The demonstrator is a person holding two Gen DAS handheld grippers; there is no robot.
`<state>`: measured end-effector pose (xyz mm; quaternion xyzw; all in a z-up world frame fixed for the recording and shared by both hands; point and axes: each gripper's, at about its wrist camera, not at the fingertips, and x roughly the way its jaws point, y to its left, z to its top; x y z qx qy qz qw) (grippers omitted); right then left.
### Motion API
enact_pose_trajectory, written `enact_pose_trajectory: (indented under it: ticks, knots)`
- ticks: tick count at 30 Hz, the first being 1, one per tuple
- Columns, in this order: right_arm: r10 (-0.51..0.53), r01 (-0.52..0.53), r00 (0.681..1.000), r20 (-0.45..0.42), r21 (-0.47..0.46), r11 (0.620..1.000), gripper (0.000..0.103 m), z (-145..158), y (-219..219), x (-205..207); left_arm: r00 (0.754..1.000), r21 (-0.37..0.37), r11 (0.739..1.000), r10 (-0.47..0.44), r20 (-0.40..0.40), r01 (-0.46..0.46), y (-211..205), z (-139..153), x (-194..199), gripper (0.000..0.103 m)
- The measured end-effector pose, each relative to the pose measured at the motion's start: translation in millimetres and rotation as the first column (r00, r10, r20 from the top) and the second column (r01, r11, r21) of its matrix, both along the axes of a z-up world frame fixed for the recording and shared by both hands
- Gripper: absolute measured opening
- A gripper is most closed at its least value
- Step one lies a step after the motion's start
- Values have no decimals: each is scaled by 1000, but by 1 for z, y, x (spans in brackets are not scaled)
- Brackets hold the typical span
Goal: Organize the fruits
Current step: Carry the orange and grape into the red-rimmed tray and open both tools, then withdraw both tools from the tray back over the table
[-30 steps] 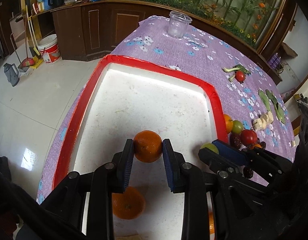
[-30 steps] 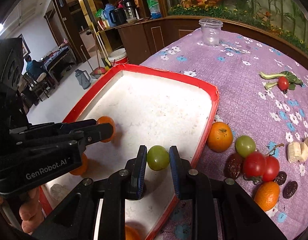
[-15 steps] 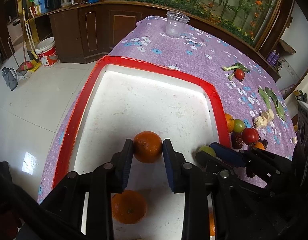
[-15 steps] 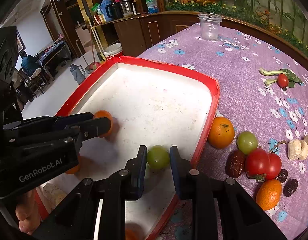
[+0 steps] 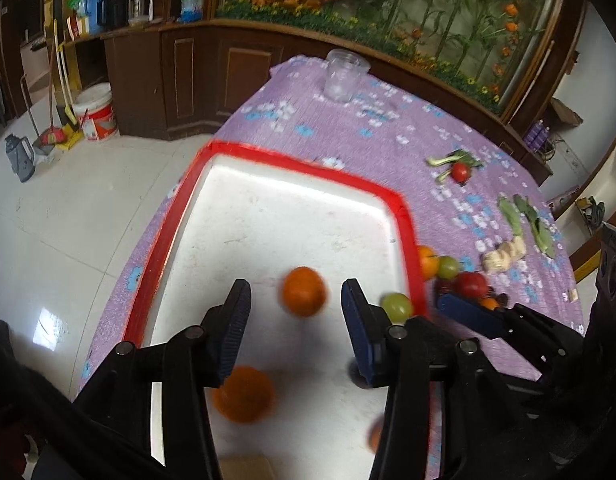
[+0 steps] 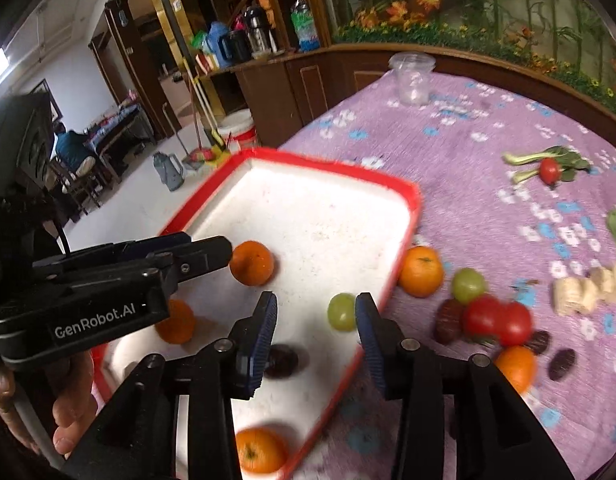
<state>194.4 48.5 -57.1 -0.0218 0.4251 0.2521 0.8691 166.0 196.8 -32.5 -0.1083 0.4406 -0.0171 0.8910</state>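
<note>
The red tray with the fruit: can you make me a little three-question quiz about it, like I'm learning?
1. True or false: both tongs, left and right, are open and gripping nothing.
2. Which fruit lies nearest the right tongs inside the red tray? A) green grape B) banana C) tomato
3. Fill in: the orange outside the tray sits on the ____ tablecloth.

Key: 1 true; 2 A; 3 purple
</note>
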Motion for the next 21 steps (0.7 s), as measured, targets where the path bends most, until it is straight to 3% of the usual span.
enact_pose_trajectory:
  ticks: [11,21]
  knots:
    - [-128,122,990,57,101,987,60,56,-110,-74,995,-29,997,-71,74,73,-71,33,-61,50]
    - [-268,254,959,93,140,957,65,76,-204,-138,980,-10,983,-184,80,186,-144,45,-92,49]
